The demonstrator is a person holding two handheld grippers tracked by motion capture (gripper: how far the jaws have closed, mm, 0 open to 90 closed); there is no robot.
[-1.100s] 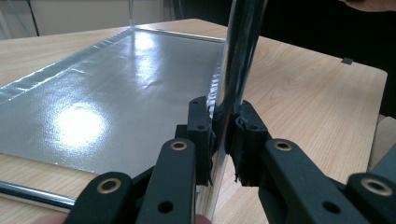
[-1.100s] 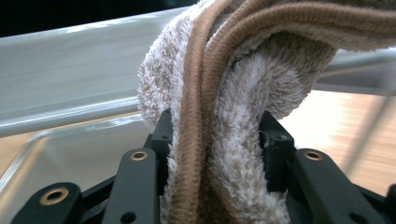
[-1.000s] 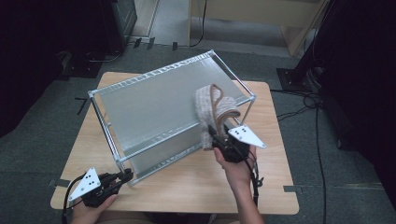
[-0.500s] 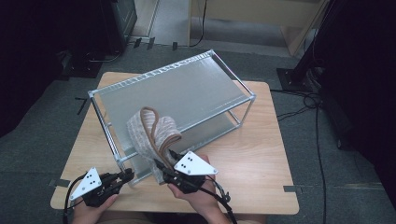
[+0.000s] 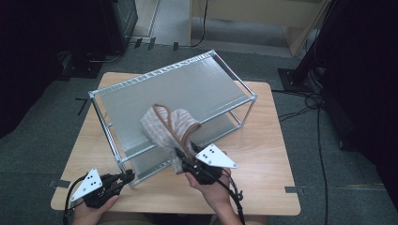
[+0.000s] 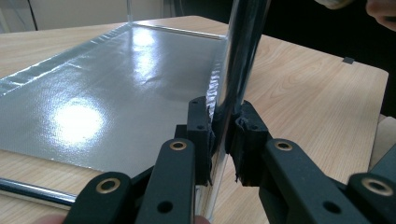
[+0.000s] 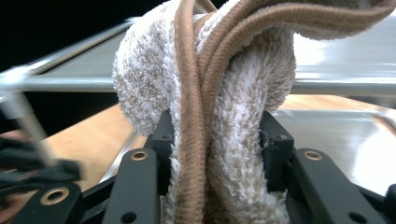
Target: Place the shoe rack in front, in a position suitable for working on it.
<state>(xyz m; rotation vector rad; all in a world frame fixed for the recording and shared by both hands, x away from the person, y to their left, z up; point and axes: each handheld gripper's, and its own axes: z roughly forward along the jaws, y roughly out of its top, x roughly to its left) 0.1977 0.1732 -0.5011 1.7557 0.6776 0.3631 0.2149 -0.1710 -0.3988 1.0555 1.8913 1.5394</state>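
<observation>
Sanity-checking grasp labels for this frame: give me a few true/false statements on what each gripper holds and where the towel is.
1. The left gripper is clamped on the corner post of the shelf rack. True.
2. The right gripper is open and holds nothing. False: it is shut on the towel.
3. The towel lies flat on the table. False: it is held up, bunched, at the rack's front edge.
4. The towel has a brown trim. True.

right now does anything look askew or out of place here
The metal rack sits skewed on the table, its edges at an angle to the table's. The towel is bunched in the right hand-held gripper, not laid flat. The left hand-held gripper clamps a rack corner post.
</observation>
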